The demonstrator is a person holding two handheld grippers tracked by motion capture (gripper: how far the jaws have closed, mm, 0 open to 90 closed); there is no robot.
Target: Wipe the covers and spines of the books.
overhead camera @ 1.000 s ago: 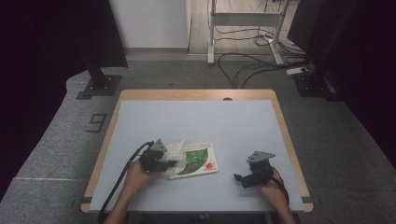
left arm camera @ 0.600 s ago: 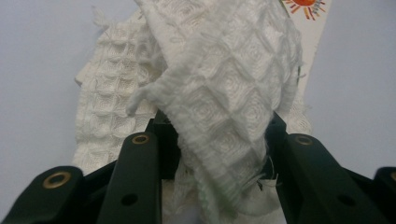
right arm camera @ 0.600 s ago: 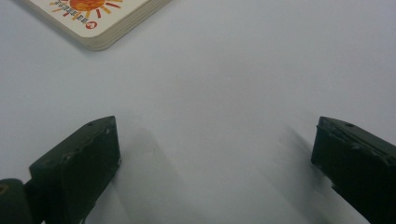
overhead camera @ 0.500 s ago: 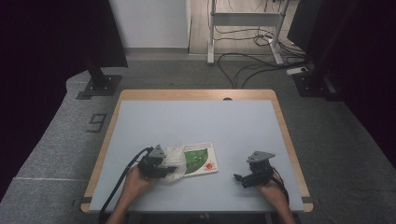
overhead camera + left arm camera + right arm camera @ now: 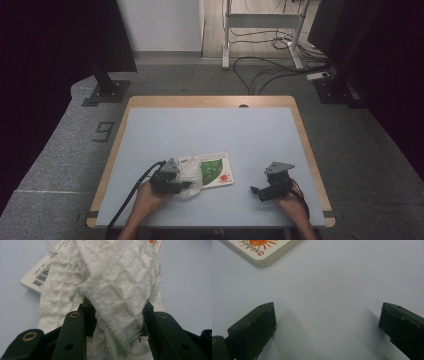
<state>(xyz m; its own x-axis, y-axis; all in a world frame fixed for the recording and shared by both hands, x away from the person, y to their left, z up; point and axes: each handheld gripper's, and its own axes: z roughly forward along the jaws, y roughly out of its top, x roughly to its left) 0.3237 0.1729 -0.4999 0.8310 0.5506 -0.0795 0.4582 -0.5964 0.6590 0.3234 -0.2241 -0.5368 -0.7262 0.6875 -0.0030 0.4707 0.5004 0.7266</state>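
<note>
A white waffle-weave cloth (image 5: 193, 176) lies bunched over the left end of a flat picture book (image 5: 218, 170) with a green cover and a red sun. My left gripper (image 5: 187, 184) is shut on the cloth's near edge. In the left gripper view the cloth (image 5: 120, 290) rises in a fold between the jaws of the left gripper (image 5: 116, 312), and the book's barcode corner (image 5: 37, 277) shows behind it. My right gripper (image 5: 256, 191) rests low over the table to the right of the book, open and holding nothing. In its own view the right gripper (image 5: 327, 317) has the book's corner (image 5: 267, 250) ahead at upper left.
The pale blue table (image 5: 210, 130) has a wooden rim, and both hands are near its front edge. A black cable (image 5: 131, 195) trails from the left gripper over the front left edge. Black stands and floor cables lie beyond the table.
My left gripper has drawn back toward the front edge with the cloth, uncovering more of the book. The right gripper has stayed put.
</note>
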